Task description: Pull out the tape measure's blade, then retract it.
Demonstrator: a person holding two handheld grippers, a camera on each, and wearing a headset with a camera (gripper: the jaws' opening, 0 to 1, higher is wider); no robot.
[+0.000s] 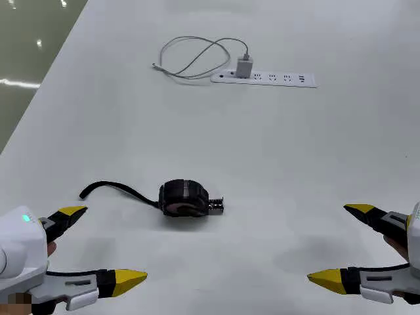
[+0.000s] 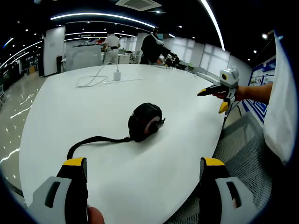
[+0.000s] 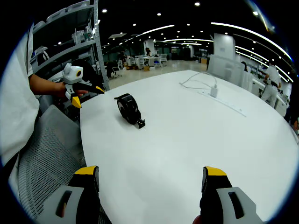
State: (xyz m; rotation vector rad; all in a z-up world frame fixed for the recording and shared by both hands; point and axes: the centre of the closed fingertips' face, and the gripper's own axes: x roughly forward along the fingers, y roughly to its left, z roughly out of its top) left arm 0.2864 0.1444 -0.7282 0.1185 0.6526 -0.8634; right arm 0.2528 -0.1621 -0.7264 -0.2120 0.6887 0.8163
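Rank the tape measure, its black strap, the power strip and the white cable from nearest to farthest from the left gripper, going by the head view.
1. Black strap: just ahead of the left gripper, trailing left from the case.
2. Tape measure: ahead and to the right.
3. White cable and power strip: both far ahead, too close to call.

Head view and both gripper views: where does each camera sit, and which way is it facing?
Head view: on the person's head, looking forward and down at the table, the tape measure and the power strip; left gripper and right gripper sit open at the bottom corners.
Left gripper view: rides on the left gripper, aimed at the tape measure; own jaws at the bottom, the person's arm at right.
Right gripper view: rides on the right gripper, aimed at the tape measure from the opposite side; own jaws below, shirt at left.
Shared: all three see the tape measure; each gripper view sees the other gripper.
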